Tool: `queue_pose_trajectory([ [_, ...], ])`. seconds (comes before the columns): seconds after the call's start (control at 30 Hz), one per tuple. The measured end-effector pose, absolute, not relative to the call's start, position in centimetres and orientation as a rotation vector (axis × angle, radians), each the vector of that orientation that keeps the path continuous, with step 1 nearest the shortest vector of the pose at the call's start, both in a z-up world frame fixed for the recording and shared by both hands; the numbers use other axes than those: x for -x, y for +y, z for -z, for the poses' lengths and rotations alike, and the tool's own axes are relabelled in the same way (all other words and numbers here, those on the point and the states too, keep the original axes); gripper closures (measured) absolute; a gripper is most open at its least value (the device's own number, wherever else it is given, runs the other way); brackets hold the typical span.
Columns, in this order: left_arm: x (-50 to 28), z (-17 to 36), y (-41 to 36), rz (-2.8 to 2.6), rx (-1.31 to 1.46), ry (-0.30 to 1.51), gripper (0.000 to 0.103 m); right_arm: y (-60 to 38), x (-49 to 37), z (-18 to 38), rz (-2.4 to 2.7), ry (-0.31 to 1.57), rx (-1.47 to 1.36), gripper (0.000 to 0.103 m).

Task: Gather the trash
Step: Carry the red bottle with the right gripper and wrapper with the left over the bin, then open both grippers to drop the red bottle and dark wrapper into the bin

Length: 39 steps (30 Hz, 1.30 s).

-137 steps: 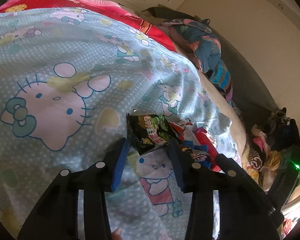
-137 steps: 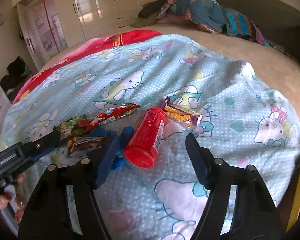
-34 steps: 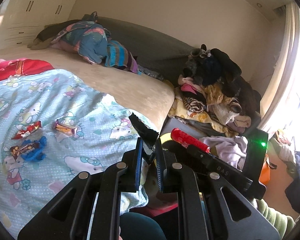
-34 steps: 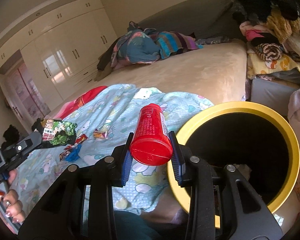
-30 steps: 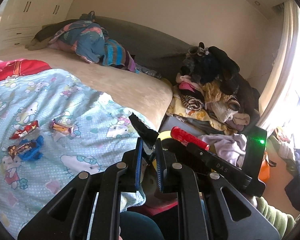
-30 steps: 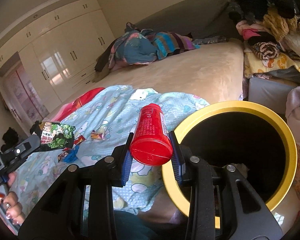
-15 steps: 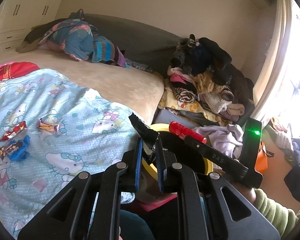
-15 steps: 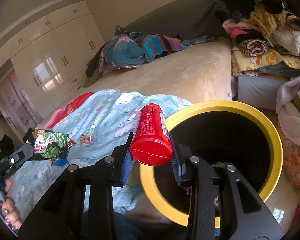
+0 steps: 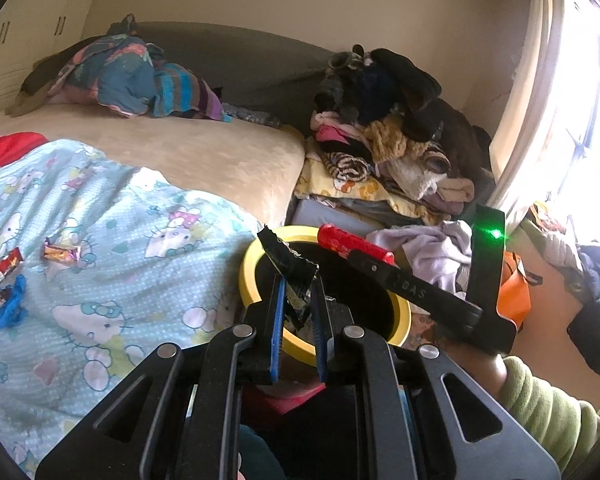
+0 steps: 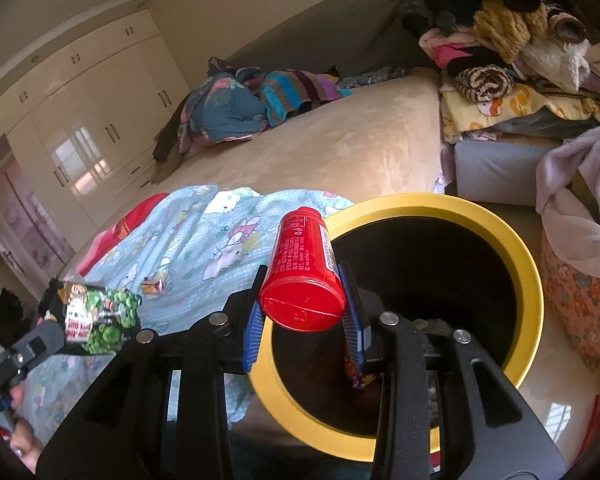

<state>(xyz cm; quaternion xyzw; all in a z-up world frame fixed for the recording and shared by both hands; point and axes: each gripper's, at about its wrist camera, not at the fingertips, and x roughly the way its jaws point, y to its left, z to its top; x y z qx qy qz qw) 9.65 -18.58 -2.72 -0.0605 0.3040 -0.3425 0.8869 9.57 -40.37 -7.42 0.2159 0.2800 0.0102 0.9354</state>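
My left gripper [image 9: 296, 300] is shut on a dark crumpled snack wrapper [image 9: 290, 262], held over the near rim of a yellow-rimmed black bin [image 9: 249, 268]. From the right wrist view the same wrapper [image 10: 98, 316] shows its green printed face at lower left. My right gripper [image 10: 302, 300] is shut on a red plastic bottle [image 10: 300, 268], which hangs over the left part of the bin's rim [image 10: 534, 292]. The bottle [image 9: 350, 242] also shows in the left wrist view, above the bin. Several small wrappers [image 9: 62, 254] lie on the cartoon-cat blanket [image 9: 112, 248].
The bin stands on the floor against the bed's side [image 9: 220, 160]. A heap of clothes [image 9: 388, 132] rises behind it, and a flowered cloth basket [image 10: 580, 300] stands to its right. White wardrobes [image 10: 84, 120] line the far wall. A green sleeve [image 9: 540, 404] is at lower right.
Both grippers took their loads off the blanket and carried them sideways to the bin. Over the last second the bin slid further under both, and the grips stayed the same.
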Motion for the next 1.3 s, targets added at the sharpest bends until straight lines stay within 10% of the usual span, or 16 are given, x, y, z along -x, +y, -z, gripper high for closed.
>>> queue_pose_trajectory([
  [1.3,-12.6,8.1,-28.4,0.769,0.000,0.757,0.090,-47.2,-9.5,11.4,0.147,0.648,-0.570,0.076],
])
